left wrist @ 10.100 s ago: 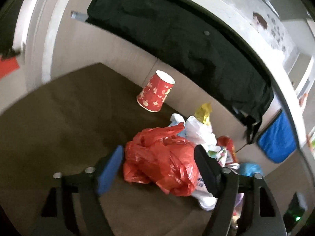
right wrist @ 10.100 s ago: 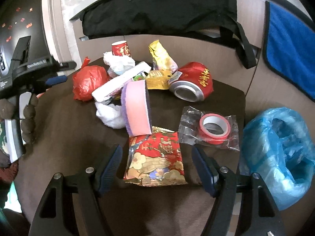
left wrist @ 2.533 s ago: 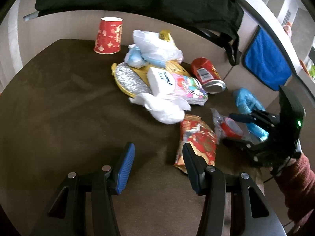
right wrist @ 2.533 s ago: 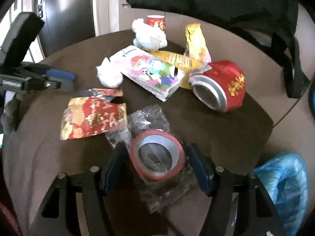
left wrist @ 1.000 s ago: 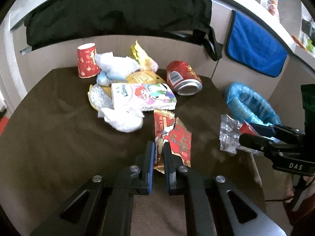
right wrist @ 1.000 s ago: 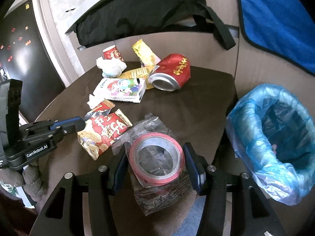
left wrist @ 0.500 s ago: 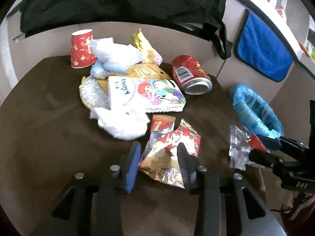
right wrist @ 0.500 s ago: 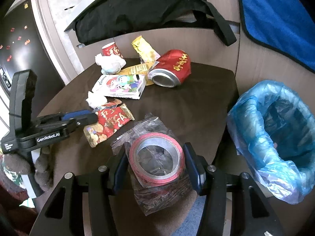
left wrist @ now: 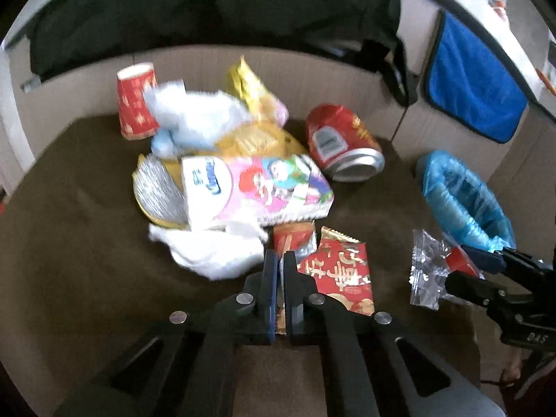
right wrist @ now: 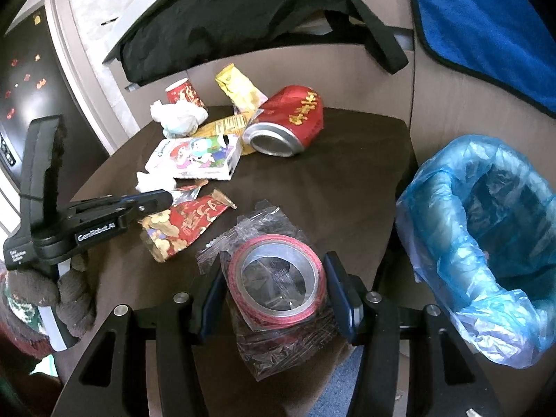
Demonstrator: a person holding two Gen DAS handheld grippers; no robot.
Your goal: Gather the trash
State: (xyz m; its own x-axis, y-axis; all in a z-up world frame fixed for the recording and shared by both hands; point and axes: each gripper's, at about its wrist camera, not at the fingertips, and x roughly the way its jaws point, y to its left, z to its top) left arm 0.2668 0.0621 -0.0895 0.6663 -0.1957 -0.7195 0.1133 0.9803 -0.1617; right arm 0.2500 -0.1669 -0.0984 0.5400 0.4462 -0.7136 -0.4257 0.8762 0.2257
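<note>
At the right of the frame, the bin [right wrist: 486, 243] lined with a blue bag shows nothing clear inside. The right gripper [right wrist: 274, 292] grasps a wrapped tape roll [right wrist: 278, 278]. The left gripper [left wrist: 280, 260], jaws just closed, pinches the red snack packet [left wrist: 337, 274] at lower centre.

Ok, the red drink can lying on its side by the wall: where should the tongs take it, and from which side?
Grip the red can across its round body, mid-length, coming from above with one finger on each curved flank. It lies on its side on the table, open end toward the camera, so the rim gives little to pinch. Its right flank is clear; yellow wrappers crowd its left.
</note>
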